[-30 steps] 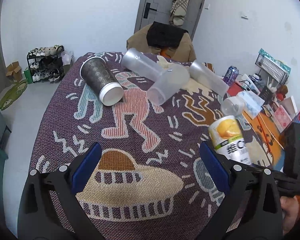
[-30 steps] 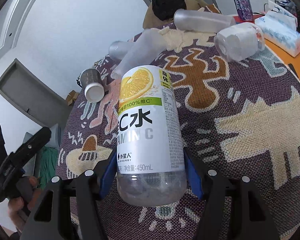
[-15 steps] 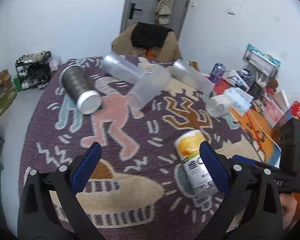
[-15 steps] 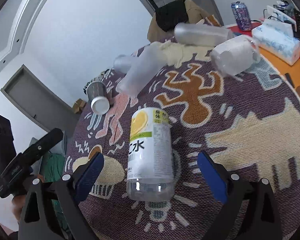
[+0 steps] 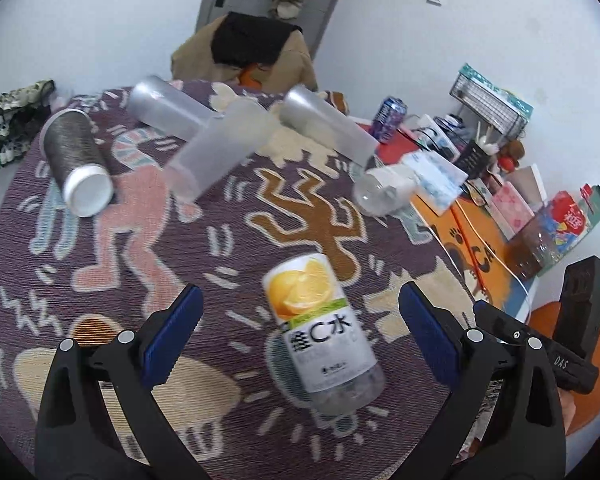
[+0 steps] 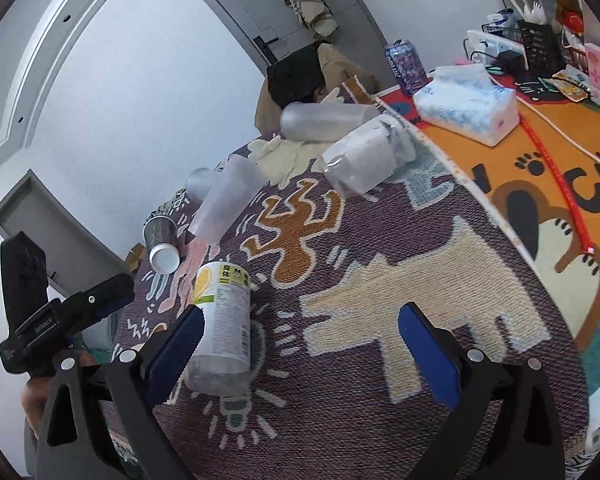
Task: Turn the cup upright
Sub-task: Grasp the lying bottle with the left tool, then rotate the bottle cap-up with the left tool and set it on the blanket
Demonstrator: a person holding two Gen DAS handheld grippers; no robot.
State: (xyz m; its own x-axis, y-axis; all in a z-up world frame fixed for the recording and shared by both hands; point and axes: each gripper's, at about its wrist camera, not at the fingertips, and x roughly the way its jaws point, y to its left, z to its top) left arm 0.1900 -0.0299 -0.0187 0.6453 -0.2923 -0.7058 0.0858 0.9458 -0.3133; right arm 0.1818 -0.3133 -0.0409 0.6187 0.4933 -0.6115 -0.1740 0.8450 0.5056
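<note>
A clear bottle-cup with a lemon label [image 5: 320, 328] stands upright on the patterned cloth, between and just ahead of my left gripper's [image 5: 300, 336] open fingers. In the right wrist view it [image 6: 222, 320] stands beside the left finger of my right gripper [image 6: 300, 344], which is open and empty. Several cups lie on their sides farther back: a dark cup with a white rim [image 5: 76, 160], three frosted tumblers [image 5: 216, 152], and a clear bottle [image 5: 380, 192].
The patterned cloth [image 5: 220, 248] covers a round table. To the right are a tissue pack [image 6: 466, 106], a purple can [image 6: 406, 66], boxes and a wire basket [image 5: 488, 104]. A chair with clothes [image 5: 240, 52] stands behind the table.
My right gripper opened and let go of the lemon bottle-cup, which now stands on the cloth. The right gripper drew back and to the right. The left gripper swung toward the bottle.
</note>
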